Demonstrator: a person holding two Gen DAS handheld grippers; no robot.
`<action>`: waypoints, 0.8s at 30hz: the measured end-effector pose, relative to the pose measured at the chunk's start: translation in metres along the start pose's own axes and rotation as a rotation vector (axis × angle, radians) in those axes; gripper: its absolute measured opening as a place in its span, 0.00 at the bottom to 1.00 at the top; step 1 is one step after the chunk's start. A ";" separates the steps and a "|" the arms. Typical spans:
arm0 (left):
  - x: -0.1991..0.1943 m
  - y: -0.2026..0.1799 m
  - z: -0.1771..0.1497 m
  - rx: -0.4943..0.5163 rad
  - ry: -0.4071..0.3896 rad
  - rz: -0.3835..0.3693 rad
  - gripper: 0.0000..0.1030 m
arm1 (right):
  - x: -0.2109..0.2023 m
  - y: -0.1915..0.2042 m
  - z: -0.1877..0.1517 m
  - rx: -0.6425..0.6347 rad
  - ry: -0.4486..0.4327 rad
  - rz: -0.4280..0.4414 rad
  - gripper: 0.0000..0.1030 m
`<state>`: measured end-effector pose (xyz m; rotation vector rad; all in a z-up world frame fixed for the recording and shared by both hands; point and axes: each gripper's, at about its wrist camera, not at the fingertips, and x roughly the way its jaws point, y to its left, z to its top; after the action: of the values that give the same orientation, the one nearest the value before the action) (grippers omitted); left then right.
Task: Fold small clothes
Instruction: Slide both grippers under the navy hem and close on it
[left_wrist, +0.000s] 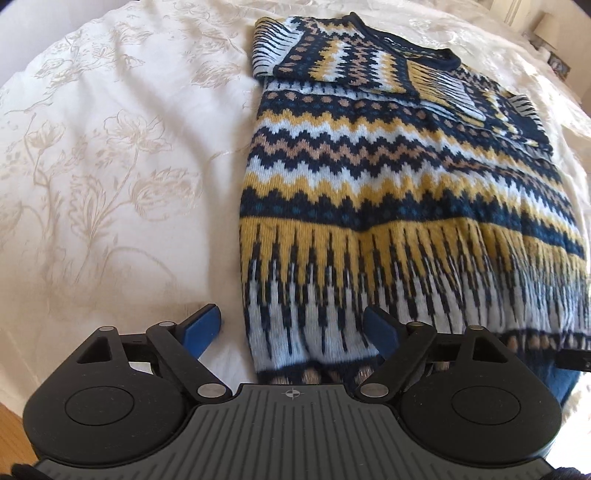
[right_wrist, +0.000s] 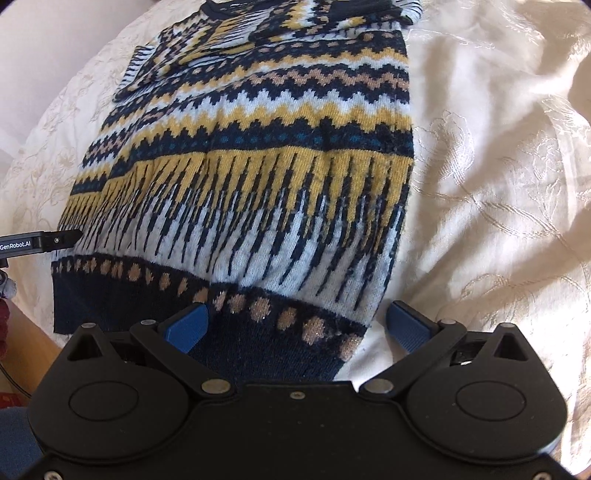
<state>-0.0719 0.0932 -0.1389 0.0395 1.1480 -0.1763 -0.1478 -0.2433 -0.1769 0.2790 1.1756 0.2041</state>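
Hovering both grippers over the hem end of one patterned knit sweater (left_wrist: 388, 177), I judge the fold to be at its lengthwise step: both sleeves already lie turned in across the chest at the top of each frame, and the body runs as one long panel down toward me. The sweater lies flat on a cream floral bedspread (left_wrist: 110, 166), filling the centre and right of the left wrist view and the centre and left of the right wrist view.

My left gripper (left_wrist: 295, 325) stands wide, its two blue pads straddling the sweater's lower left corner, holding nothing. My right gripper (right_wrist: 297, 325) is equally wide and empty, spread across the dark ribbed hem (right_wrist: 258, 350) near the lower right corner.

The next move, as I read it, calls for dropping each gripper onto its hem corner, pinching through both layers, then carrying the hem up toward the collar evenly so the knit does not skew.

Count: one sweater, two folded sleeves, two grippers, one bedspread.
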 end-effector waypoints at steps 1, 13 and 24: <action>-0.002 -0.002 -0.007 -0.008 0.004 0.001 0.82 | -0.001 0.001 -0.003 -0.020 0.004 0.003 1.00; -0.014 0.006 -0.026 -0.025 0.008 -0.049 0.78 | -0.003 -0.003 -0.015 -0.032 -0.004 0.055 1.00; -0.011 0.011 -0.055 -0.009 0.086 -0.122 0.60 | -0.013 -0.015 -0.029 0.047 0.018 0.147 1.00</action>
<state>-0.1240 0.1123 -0.1523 -0.0318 1.2377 -0.2797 -0.1796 -0.2580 -0.1808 0.4065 1.1798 0.3084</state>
